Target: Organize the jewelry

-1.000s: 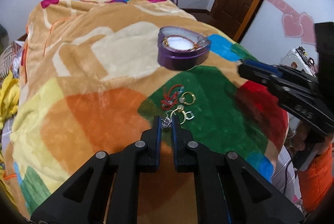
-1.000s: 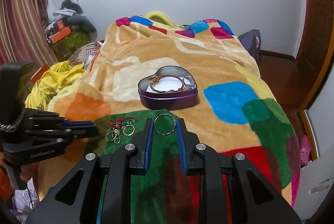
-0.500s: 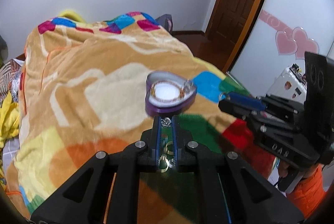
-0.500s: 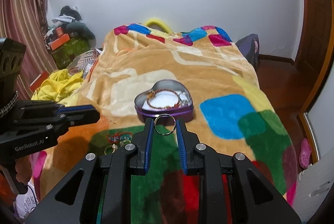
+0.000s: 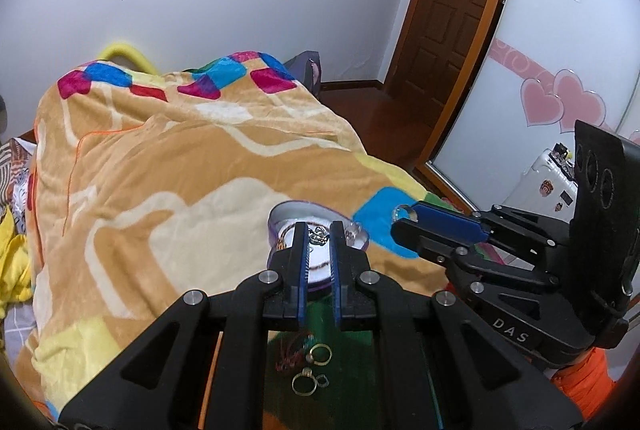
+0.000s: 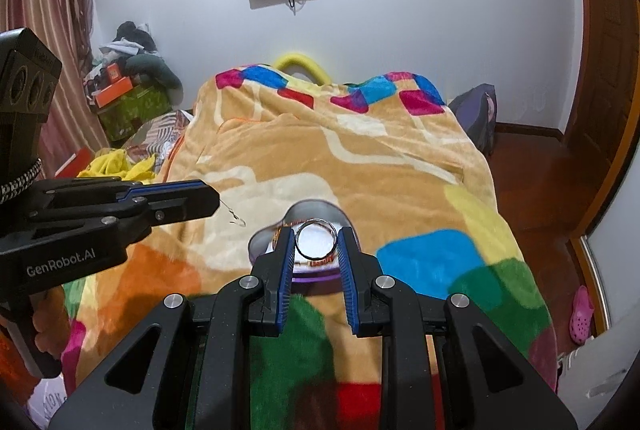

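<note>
A purple heart-shaped tin with a beaded bracelet inside sits on the blanket. My left gripper is shut on a small silver pendant and holds it above the tin. My right gripper is shut on a silver ring bangle, also over the tin. Gold rings and a red cord piece lie on the green patch below the left gripper. In the right wrist view the left gripper has the pendant dangling from its tip.
The colourful fleece blanket covers the bed. A wooden door and a wardrobe with pink hearts stand to the right. Yellow cloth and clutter lie left of the bed.
Both grippers rose and moved forward from the green patch to above the tin, the left carrying the pendant and the right the bangle.
</note>
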Action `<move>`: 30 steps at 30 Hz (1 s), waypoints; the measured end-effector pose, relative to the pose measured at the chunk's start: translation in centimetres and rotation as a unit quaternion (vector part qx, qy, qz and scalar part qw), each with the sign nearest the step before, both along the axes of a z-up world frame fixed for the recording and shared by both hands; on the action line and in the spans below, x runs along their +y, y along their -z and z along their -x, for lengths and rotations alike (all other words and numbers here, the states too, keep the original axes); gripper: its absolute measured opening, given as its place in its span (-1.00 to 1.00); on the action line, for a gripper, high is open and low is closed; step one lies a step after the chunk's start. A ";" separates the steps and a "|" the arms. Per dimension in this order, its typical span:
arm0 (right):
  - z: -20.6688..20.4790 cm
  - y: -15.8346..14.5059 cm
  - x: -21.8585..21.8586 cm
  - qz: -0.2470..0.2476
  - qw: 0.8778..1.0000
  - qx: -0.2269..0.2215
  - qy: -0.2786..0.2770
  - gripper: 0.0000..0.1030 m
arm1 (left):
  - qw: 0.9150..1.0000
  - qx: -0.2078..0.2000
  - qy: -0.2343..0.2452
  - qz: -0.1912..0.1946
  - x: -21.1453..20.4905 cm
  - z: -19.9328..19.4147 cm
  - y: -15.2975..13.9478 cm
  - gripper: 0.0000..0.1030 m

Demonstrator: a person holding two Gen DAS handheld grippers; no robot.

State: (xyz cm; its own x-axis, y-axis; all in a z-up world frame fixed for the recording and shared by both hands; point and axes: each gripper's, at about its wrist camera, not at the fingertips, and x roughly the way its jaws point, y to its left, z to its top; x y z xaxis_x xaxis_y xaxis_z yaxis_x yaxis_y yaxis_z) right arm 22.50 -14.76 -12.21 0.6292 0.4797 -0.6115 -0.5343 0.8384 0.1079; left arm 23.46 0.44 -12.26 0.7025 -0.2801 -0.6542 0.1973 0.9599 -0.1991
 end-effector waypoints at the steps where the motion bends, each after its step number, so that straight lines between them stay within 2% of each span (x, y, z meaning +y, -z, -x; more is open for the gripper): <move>1: -0.2 0.0 0.1 0.000 1.000 -0.001 0.000 -0.61 | 1.000 0.000 0.001 0.000 0.0 -0.3 0.1 -0.84; 7: -1.6 0.8 0.4 0.002 1.000 0.009 0.000 -0.61 | 1.000 0.012 0.009 -0.003 -0.4 -1.6 1.2 -0.84; 17: -4.0 2.7 1.0 -0.004 0.998 0.059 -0.013 -0.61 | 0.998 0.050 0.023 -0.001 -0.5 -3.2 4.2 -0.84; 30: -5.0 3.7 1.8 0.018 0.996 0.083 -0.033 -0.61 | 0.998 0.065 0.023 0.005 -0.1 -3.6 5.0 -0.84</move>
